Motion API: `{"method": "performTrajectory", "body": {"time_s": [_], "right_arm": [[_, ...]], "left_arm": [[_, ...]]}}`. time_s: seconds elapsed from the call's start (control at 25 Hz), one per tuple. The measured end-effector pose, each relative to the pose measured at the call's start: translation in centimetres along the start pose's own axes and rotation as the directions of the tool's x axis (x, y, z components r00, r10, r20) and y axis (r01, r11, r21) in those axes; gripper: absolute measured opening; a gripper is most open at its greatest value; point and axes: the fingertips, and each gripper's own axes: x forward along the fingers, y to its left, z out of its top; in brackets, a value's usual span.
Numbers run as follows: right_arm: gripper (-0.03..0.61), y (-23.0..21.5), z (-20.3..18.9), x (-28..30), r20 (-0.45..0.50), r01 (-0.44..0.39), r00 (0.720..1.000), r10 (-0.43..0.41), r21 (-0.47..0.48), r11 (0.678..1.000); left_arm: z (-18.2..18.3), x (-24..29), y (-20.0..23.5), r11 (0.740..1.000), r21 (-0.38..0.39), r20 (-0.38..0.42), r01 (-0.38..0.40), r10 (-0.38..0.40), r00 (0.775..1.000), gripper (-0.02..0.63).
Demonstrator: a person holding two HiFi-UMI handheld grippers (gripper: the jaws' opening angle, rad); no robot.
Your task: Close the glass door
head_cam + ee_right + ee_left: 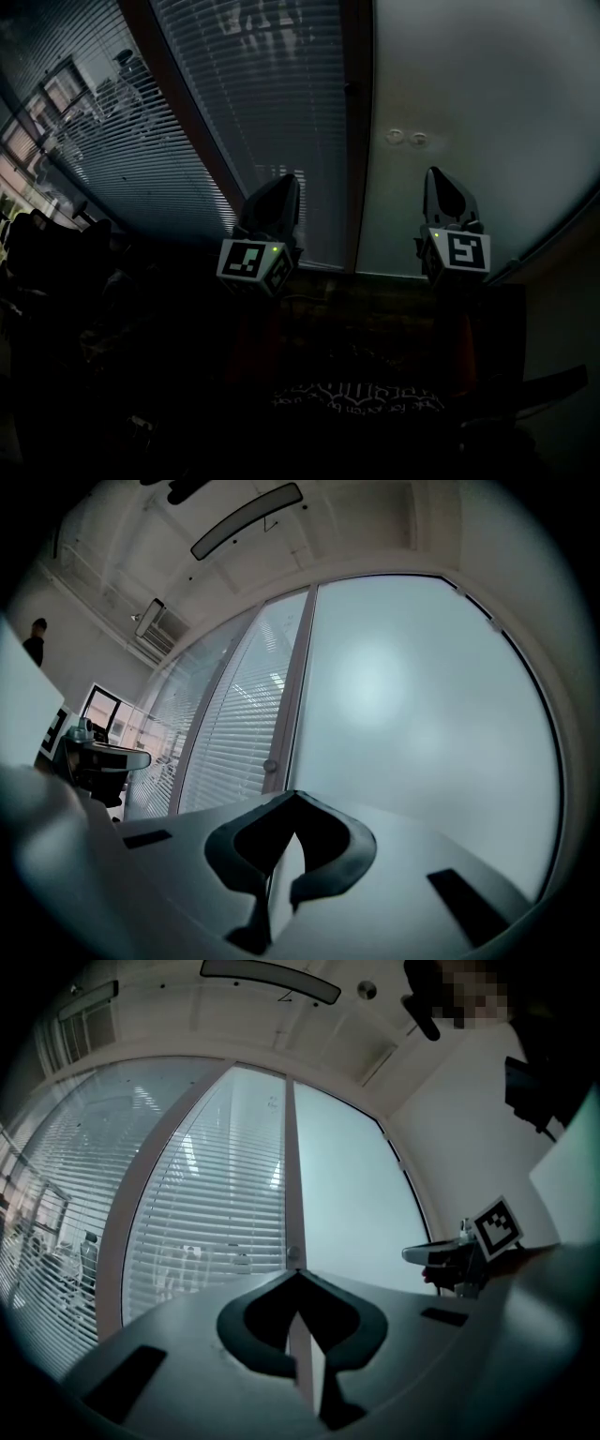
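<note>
Slatted blinds (262, 112) cover the glazed wall panels, and daylight shows between the slats. A brown frame post (355, 141) runs upright between two panels. The pale ceiling (187, 1026) carries a long narrow lamp (270, 979) and an air vent (150, 617). A white wall (459, 1138) stands at the right. The floor (169, 422) is dark, and a patterned mat (361, 396) lies on it.

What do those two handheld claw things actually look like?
The left claw and right claw are dark grey, smooth and tapered like beaks. Each carries a white cube printed with black square markers, with a tiny green light. No sleeves or cables show.
</note>
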Motion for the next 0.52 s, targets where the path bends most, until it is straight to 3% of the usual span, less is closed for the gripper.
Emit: {"method": "performTrajectory", "body": {"time_s": [0.52], "right_arm": [[0.002, 0.14, -0.11, 0.13, -0.007, -0.003, 1.0, 0.003, -0.01, 1.0]], "left_arm": [[-0.22, -0.12, 0.11, 1.0, -0.002, -0.005, 0.004, -0.004, 1.0, 0.002]]}}
